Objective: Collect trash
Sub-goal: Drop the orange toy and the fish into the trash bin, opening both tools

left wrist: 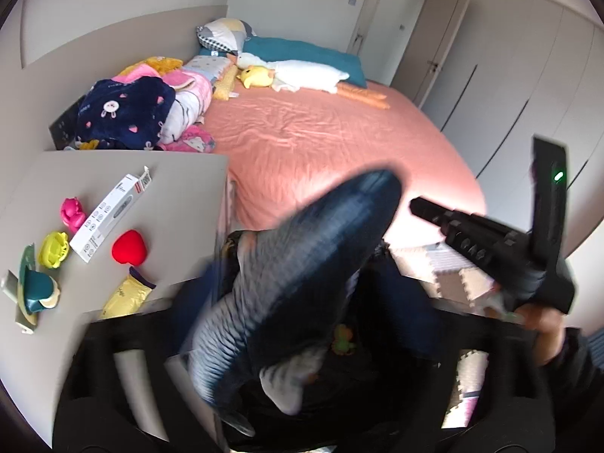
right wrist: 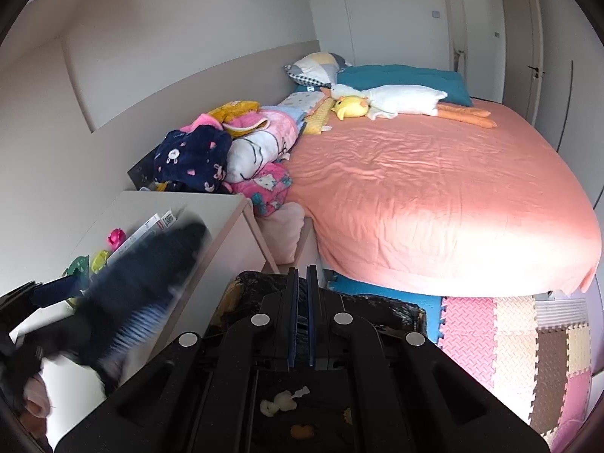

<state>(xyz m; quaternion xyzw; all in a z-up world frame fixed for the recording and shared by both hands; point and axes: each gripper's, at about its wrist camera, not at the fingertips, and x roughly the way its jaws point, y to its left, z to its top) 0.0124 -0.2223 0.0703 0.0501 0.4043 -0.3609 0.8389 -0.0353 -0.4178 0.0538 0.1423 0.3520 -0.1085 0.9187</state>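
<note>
The left tool (left wrist: 287, 302) grasps a blurred blue-grey fish toy (left wrist: 302, 264) beyond the desk's (left wrist: 181, 173) front edge; the right tool (right wrist: 301, 283) is clenched, empty.

Both wrist views high, angled down over nightstand (left wrist: 113, 173) toward bed (right wrist: 434, 188); both share nightstand, bed, wardrobe side

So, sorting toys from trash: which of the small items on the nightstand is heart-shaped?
The red one, beside the white box; the pink and yellow toys aren't hearts.
</note>
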